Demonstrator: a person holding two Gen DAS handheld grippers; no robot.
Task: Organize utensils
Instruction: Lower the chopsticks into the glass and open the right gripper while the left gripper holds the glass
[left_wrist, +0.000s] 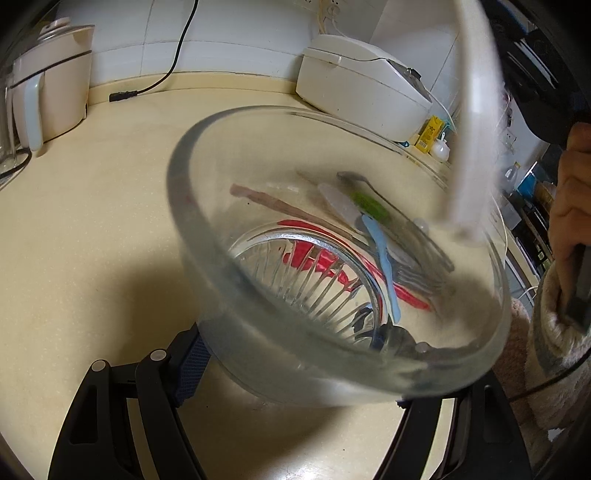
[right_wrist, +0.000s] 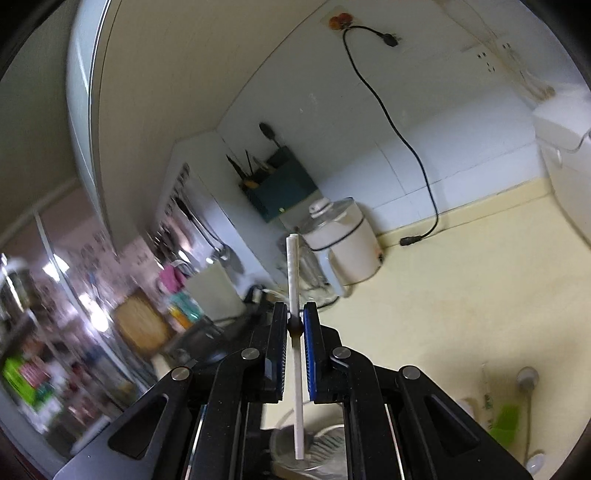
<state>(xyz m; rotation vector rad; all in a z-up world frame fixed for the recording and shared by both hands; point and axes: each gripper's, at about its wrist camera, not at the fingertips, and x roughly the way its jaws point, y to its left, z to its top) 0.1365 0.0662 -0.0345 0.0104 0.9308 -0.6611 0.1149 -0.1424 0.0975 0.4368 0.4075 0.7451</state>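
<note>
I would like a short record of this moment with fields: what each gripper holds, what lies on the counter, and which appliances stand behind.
left gripper: holds a tilted clear glass bowl; jaw state cannot be read
right gripper: shut on a white chopstick, which points up
counter: utensils seen through the bowl, among them a light blue one, a green one and forks
appliances: white rice cooker at right, white kettle at left
loose black cable plug: on the counter near the wall

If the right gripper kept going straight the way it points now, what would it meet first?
Probably the white electric pot with its glass lid at the back of the counter. The right gripper, shut on a white stick, aims just left of it; depth is unclear.
</note>
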